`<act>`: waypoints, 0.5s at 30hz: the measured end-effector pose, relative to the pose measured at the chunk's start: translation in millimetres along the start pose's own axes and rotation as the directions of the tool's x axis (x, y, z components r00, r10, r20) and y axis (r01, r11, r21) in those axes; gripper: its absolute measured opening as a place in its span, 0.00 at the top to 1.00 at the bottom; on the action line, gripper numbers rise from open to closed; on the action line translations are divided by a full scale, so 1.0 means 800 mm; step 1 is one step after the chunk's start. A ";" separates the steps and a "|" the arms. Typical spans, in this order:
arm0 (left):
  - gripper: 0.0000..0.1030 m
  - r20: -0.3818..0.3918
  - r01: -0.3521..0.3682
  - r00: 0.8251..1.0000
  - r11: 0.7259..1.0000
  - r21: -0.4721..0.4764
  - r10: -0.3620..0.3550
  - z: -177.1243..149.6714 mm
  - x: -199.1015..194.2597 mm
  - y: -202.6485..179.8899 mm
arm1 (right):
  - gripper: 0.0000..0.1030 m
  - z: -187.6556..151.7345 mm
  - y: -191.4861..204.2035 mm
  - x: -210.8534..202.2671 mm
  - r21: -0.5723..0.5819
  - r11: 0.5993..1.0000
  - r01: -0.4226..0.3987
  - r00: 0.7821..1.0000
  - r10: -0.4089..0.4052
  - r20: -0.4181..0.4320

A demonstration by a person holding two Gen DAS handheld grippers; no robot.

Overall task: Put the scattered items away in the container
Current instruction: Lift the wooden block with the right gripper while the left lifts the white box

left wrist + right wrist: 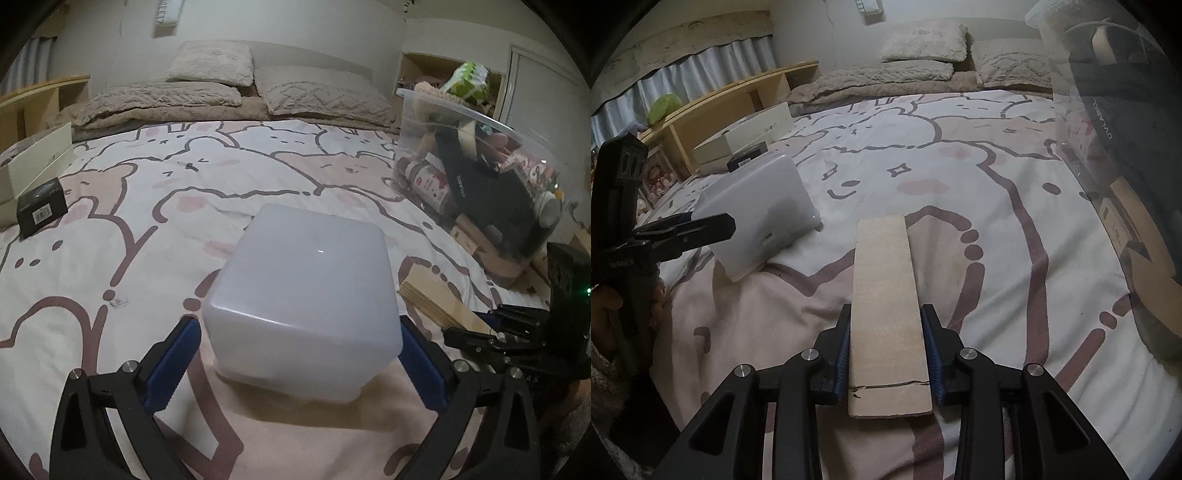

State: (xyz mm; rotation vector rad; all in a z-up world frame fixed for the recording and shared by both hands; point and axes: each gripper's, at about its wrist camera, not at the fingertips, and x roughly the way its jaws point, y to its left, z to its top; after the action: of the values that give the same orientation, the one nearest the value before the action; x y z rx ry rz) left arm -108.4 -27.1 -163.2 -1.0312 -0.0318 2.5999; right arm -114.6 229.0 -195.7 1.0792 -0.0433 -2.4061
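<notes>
The clear plastic bin (476, 173), the container of the task, stands on the bed sheet (258, 177) at the right side of the left wrist view, already crowded with bottles, boxes and a green packet that rises above its rim. In the right wrist view its wall (1126, 147) fills the right edge.

Left gripper (300, 354): jaws spread wide, one blue pad (173, 362) on each side of a frosted white box (303, 295). The box rests on the sheet; a narrow gap shows beside the left pad, and contact at the right pad cannot be told. Seen from the right wrist view, the white box (761, 214) lies tilted on the sheet at the left, with the left gripper (701, 229) beside it.

Right gripper (886, 350): jaws pinching a flat wooden board (884, 306) by its long edges, near its cracked end. The board reaches forward over the sheet. In the left wrist view, the board (439, 299) lies between the white box and the bin.

Background: a small black box (42, 206) and a cream box (33, 162) at the far left, and pillows (210, 61) at the head of the bed.
</notes>
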 end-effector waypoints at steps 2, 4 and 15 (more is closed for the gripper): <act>0.00 0.000 -0.004 1.000 1.000 0.017 0.004 0.001 0.001 -0.003 | 0.66 0.000 -0.002 0.000 0.007 1.000 -0.007 1.000 0.007 0.003; 0.02 -0.006 -0.006 1.000 1.000 0.028 0.006 0.001 0.004 -0.006 | 0.65 0.000 -0.005 0.000 0.020 1.000 -0.016 1.000 0.016 0.009; 0.14 -0.040 0.004 0.999 1.000 0.005 -0.004 0.002 0.013 0.000 | 0.65 0.022 -0.005 0.010 0.060 0.998 -0.018 1.000 0.018 -0.001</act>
State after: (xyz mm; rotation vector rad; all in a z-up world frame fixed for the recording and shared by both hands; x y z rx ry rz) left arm -116.1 -23.8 -169.0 -1.0794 -0.0173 2.5734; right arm -133.4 226.3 -189.9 1.1026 -0.1251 -2.4017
